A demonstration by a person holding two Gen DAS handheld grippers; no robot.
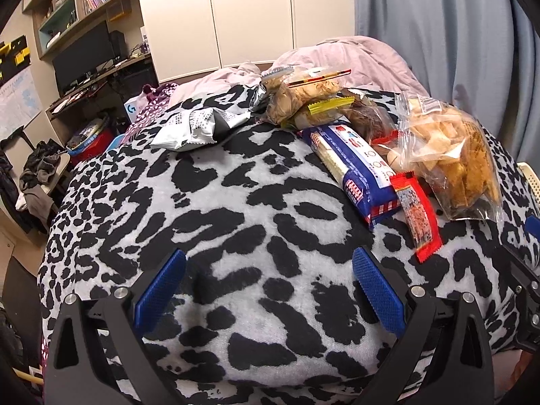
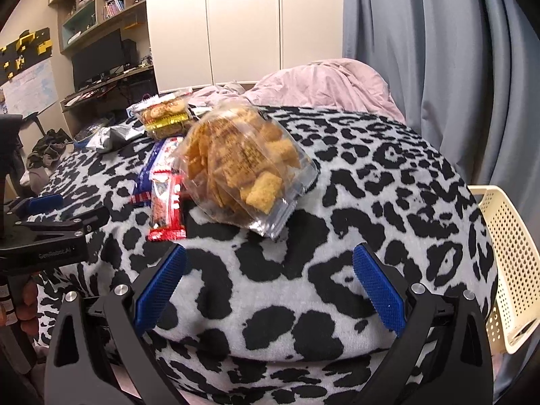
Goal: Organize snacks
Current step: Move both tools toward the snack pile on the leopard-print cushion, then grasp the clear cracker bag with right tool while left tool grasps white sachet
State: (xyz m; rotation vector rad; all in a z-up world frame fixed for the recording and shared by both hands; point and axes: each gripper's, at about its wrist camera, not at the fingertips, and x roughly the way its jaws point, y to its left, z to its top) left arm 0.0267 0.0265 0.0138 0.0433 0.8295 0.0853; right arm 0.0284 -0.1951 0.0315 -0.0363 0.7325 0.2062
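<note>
Snacks lie in a heap on a leopard-print blanket [image 1: 236, 202]. A clear bag of golden crackers [image 1: 452, 155] [image 2: 236, 165] lies nearest the right gripper. Beside it are a red wrapper [image 1: 418, 216] [image 2: 165, 202], a blue cracker pack [image 1: 354, 168] [image 2: 148, 175], a silver bag [image 1: 195, 128] [image 2: 108, 136] and clear packs of cookies [image 1: 303, 98] [image 2: 165, 114]. My left gripper [image 1: 268, 260] is open and empty above bare blanket, left of the heap. My right gripper [image 2: 268, 256] is open and empty, just short of the cracker bag. The left gripper shows in the right wrist view [image 2: 50, 216].
A cream perforated plastic basket [image 2: 509, 263] stands at the bed's right edge, also glimpsed in the left wrist view [image 1: 531, 182]. A pink duvet [image 2: 320, 81] lies behind the snacks. Grey curtains [image 2: 438, 50] hang on the right. A desk with a monitor [image 1: 84, 54] is far left.
</note>
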